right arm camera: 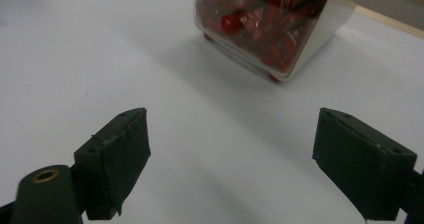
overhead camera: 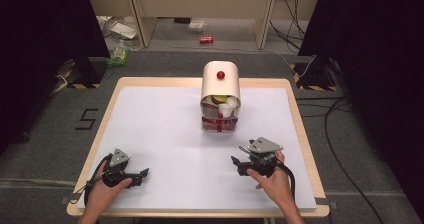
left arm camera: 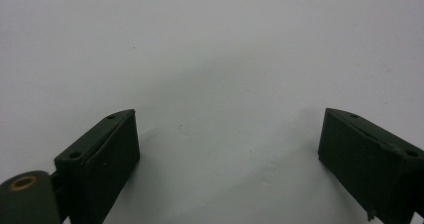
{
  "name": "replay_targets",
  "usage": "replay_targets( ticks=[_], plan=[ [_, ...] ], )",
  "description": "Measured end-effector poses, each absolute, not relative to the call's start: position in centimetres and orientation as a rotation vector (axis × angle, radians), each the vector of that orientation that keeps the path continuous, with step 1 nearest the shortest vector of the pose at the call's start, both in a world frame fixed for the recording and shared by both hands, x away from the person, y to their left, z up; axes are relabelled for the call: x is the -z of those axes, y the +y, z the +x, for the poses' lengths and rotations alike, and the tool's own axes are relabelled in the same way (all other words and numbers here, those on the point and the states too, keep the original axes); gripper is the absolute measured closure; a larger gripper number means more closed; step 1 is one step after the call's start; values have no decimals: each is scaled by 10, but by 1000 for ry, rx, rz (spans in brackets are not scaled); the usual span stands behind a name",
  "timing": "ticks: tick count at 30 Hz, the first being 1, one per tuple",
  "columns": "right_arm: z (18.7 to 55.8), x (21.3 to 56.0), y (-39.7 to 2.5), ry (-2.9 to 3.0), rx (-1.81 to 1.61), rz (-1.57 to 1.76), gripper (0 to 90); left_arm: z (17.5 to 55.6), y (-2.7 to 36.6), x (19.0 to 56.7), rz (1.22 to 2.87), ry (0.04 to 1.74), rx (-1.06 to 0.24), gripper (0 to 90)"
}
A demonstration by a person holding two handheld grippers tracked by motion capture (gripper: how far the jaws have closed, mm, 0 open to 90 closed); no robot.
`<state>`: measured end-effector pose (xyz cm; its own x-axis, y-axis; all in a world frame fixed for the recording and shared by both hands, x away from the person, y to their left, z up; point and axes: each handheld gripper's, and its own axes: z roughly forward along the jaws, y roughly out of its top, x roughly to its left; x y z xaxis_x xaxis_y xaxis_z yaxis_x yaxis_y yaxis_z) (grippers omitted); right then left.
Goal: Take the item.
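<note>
Work is judged to be at its very start, with nothing yet grasped. Left gripper (overhead camera: 142, 174) is held low over the near left part of the white table (overhead camera: 165, 134), its jaws spread wide with only bare surface between them. Toward the middle, at the far side, a cream storage box (overhead camera: 220, 96) with red knobs is seen; cups sit in its open upper compartment and red packets fill the clear lower drawer (right arm camera: 265, 29). Right gripper (overhead camera: 239, 160) is held near the front of that box, apart from it, jaws wide and empty. Reaching the drawer and handling its contents are left to be done
</note>
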<state>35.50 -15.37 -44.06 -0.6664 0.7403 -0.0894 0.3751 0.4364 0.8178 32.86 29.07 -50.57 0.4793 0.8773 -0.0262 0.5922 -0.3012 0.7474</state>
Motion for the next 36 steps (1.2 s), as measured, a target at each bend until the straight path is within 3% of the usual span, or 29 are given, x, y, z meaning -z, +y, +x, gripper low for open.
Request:
replay_targets(
  ticks=[36],
  plan=[
    [402,373,-112,2157,-1222,823,177,329,291,506,2016,1212,-511,87]
  ],
)
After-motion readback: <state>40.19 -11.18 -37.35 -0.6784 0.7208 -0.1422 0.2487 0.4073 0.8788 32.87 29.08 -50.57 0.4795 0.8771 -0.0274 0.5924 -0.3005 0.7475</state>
